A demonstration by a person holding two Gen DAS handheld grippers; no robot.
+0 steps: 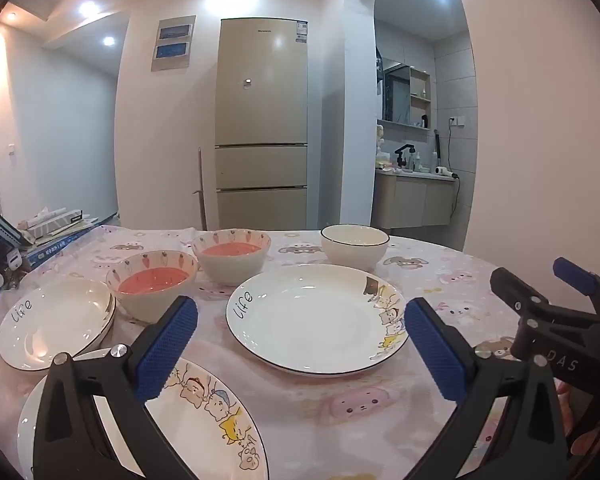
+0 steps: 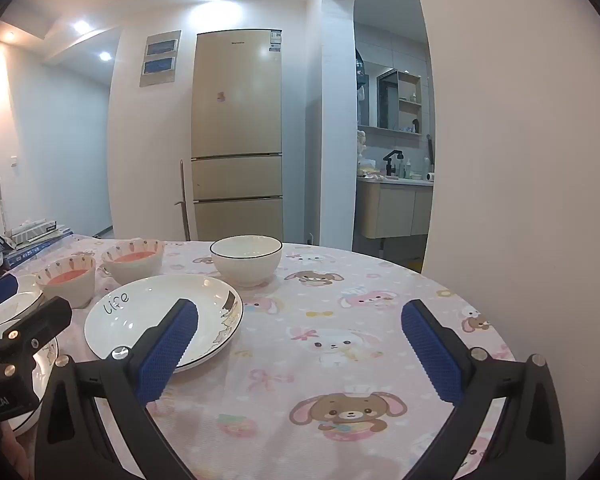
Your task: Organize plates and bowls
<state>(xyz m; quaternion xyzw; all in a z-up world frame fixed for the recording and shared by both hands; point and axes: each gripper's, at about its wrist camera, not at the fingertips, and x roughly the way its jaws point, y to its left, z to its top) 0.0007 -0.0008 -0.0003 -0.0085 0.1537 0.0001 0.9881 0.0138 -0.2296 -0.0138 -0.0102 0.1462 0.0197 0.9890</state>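
Note:
A round table (image 1: 300, 400) with a pink cartoon cloth carries the dishes. A big white "life" plate (image 1: 312, 316) (image 2: 160, 316) lies in the middle. Behind it stand two carrot-print bowls with red insides (image 1: 152, 280) (image 1: 232, 254) and a plain white bowl with a dark rim (image 1: 354, 246) (image 2: 246, 258). At the left sit a small stack of "life" plates (image 1: 56, 320) and, nearest, a cartoon plate (image 1: 204, 412). My left gripper (image 1: 300, 340) is open above the near edge of the big plate. My right gripper (image 2: 300, 344) is open over bare cloth, right of the plate.
Boxes and clutter (image 1: 28, 232) crowd the table's far left edge. A beige fridge (image 1: 262, 120) stands behind the table, a washroom alcove (image 1: 416, 140) to its right. A white wall (image 2: 520, 160) runs close along the table's right side.

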